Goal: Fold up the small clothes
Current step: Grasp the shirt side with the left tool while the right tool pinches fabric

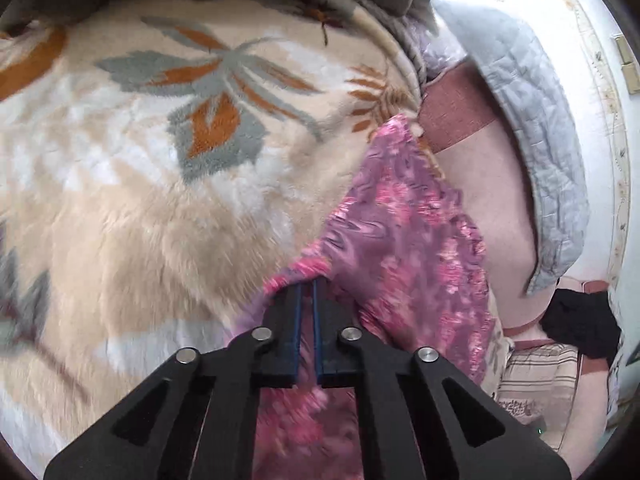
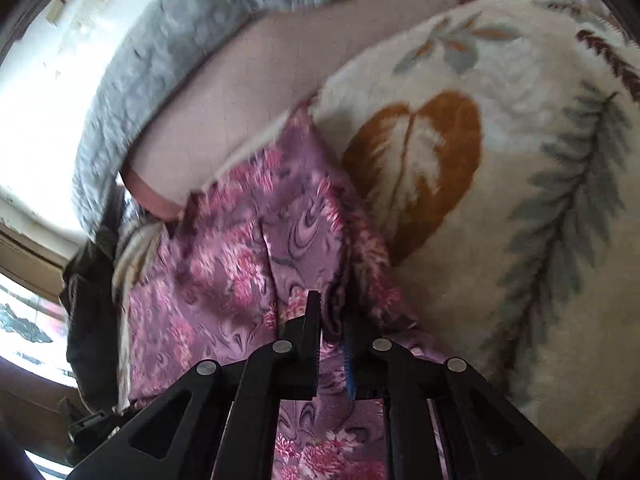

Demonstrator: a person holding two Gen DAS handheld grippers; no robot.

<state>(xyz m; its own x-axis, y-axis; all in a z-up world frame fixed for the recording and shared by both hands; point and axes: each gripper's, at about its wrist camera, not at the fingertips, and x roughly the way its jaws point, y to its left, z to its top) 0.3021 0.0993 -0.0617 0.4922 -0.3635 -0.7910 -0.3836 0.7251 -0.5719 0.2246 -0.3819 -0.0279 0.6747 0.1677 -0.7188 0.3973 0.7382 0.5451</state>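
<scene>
Purple satin-like fabric patterned with pink flowers is what both pairs of jaws hold. In the left wrist view the left gripper (image 1: 307,286) has its jaws drawn together to a thin slit, pinching a pink-edged corner of the floral garment (image 1: 404,240) right at the fingertips. From that pinch the cloth runs up and to the right in a long tapering strip, and more of it hangs blurred beneath the black linkage.

In the right wrist view the right gripper (image 2: 334,308) stands narrow, its jaws closed on a bunched fold of the same floral garment (image 2: 224,264); the cloth fills the gap between the black finger (image 2: 314,320) on the left and the blue-edged pad on the right. The garment spreads to the left and away from that grip, with a crease running down its middle.

Under and beside the cloth lies a plush cream blanket (image 1: 132,208) with grey and orange leaf shapes; in the right wrist view the blanket (image 2: 500,208) shows a large orange leaf just right of the garment. Past the garment's far edge is a plain pink sheet (image 1: 492,200), and over that a grey quilted cover (image 1: 532,120) curves along the bright wall. A dark item (image 1: 580,324) sits at the right edge, its nature unclear.
</scene>
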